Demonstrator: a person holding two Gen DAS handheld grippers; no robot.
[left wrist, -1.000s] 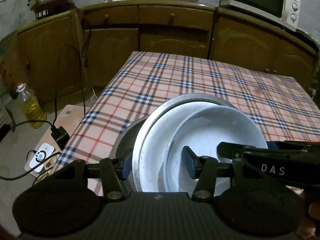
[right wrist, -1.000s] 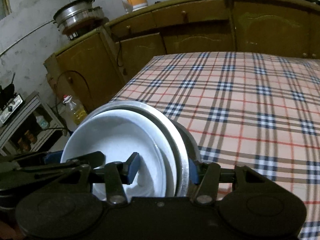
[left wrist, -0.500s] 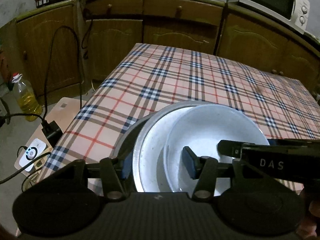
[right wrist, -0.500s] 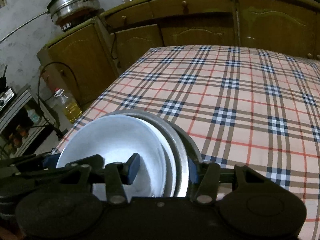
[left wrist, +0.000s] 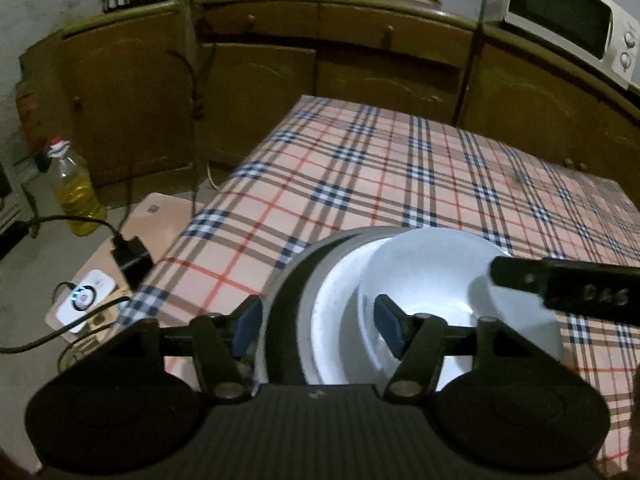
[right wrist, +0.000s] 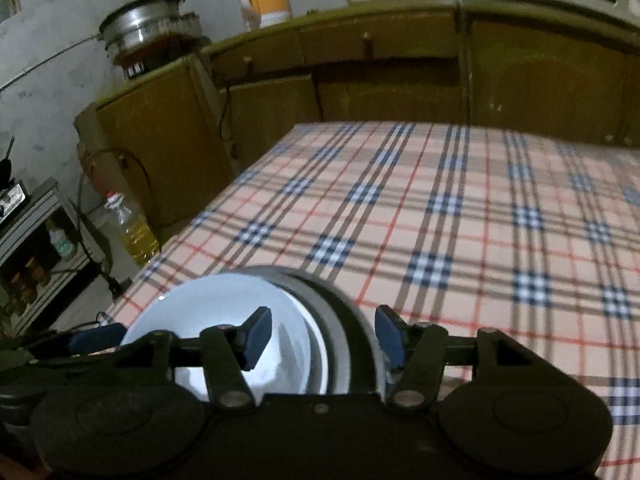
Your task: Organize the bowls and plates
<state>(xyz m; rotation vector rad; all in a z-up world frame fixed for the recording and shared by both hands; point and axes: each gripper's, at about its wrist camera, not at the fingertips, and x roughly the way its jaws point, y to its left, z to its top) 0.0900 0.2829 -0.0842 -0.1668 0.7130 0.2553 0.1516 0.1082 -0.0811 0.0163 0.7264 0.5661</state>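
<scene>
A stack of dishes is held between both grippers above the plaid table (left wrist: 380, 176): a white bowl (left wrist: 436, 276) inside a white plate (left wrist: 340, 320), inside a grey metal bowl (left wrist: 288, 312). My left gripper (left wrist: 316, 324) is shut on the stack's left rim. My right gripper (right wrist: 320, 334) is shut on its right rim, with the white bowl (right wrist: 208, 312) and grey bowl (right wrist: 352, 320) between its fingers. The right gripper also shows in the left wrist view (left wrist: 560, 284).
The plaid table (right wrist: 460, 216) stretches ahead. Brown cabinets (left wrist: 360, 72) stand behind it, with a microwave (left wrist: 568, 12) and a steel pot (right wrist: 148, 28) on top. An oil bottle (left wrist: 76, 196), a charger and cables (left wrist: 128, 256) lie on the floor at left.
Both grippers and the stack have pulled back and dropped lower toward the table's near edge. The grip on the stack is unchanged.
</scene>
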